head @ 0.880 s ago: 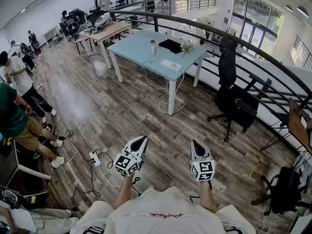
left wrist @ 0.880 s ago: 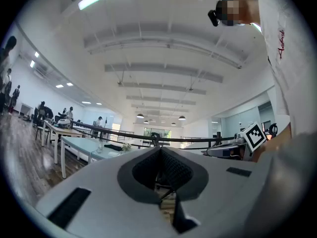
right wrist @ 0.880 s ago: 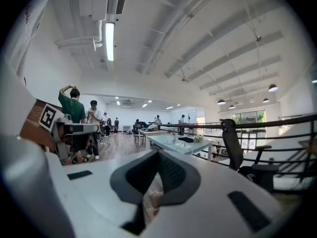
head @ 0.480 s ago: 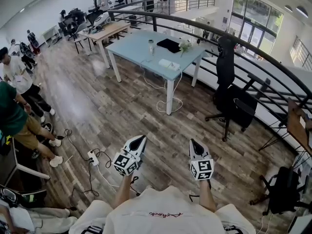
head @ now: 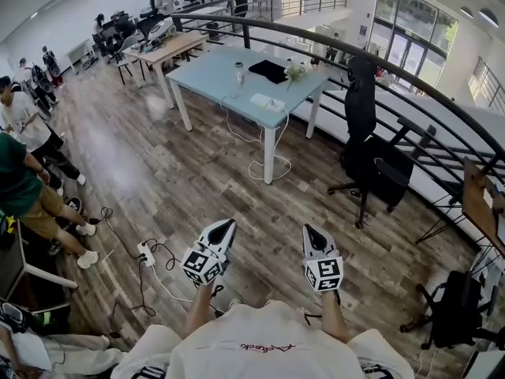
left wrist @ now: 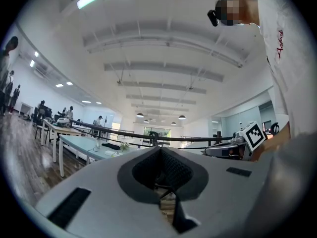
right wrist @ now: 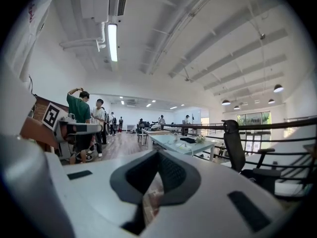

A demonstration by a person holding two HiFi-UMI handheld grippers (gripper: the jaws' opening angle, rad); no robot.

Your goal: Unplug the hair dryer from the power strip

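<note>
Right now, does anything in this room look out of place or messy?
Only the cabling. A white power strip lies loose on the wood floor with black cords tangled around it, close to a person's shoes: a likely trip hazard. White cables also hang off the pale blue table and coil on the floor.

Pale blue surface [head: 213, 77] up ahead with a little plant [head: 295, 73] and a flat black thing [head: 268, 70] on it. Black office chair [head: 377, 164] sits near it, by the railing [head: 272, 27].
</note>
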